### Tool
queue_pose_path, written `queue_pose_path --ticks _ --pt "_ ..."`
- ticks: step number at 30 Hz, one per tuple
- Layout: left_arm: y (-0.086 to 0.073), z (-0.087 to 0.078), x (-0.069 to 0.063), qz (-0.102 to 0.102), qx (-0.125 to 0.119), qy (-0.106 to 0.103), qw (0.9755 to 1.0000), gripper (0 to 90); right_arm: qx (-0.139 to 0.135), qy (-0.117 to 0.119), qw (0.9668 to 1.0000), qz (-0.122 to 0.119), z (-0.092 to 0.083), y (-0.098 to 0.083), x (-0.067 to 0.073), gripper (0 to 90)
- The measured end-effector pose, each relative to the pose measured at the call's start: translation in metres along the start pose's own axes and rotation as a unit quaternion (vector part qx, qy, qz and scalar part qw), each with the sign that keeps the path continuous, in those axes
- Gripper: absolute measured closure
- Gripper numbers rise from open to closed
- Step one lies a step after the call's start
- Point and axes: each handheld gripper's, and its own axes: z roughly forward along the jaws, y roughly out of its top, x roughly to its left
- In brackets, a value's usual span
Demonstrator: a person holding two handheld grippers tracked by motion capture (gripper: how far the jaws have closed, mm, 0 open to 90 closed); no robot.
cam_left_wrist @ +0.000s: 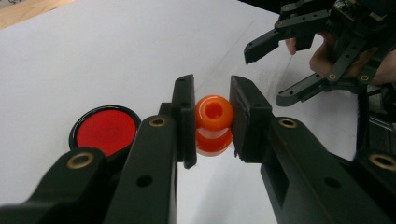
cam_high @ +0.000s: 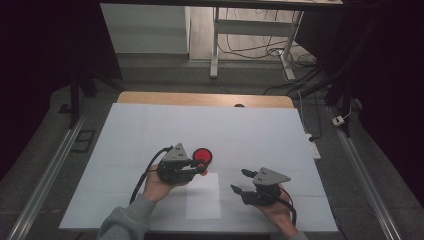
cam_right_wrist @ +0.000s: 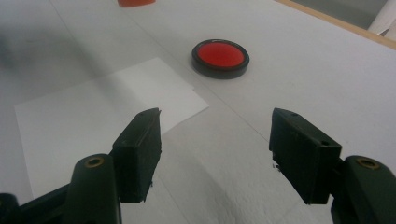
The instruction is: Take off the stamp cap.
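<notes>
White table (cam_high: 150, 130): orange ring piece (cam_left_wrist: 214, 123) clamped in left gripper (cam_left_wrist: 212, 122); right gripper (cam_right_wrist: 215, 154) spread, empty.

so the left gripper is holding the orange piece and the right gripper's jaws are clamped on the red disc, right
Not quite. The left gripper does hold the orange piece, but the right gripper holds nothing: the right gripper view shows its jaws open and empty, with the red disc lying on the table beyond them.
</notes>
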Motion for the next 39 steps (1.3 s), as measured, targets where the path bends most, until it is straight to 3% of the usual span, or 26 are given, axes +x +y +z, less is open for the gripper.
queue_pose_path --ticks 39 --pt "0.001 0.005 -0.005 0.006 -0.002 -0.004 1.0000 72.4 -0.010 0.050 0.9983 -0.029 0.038 0.029 0.028 33.8"
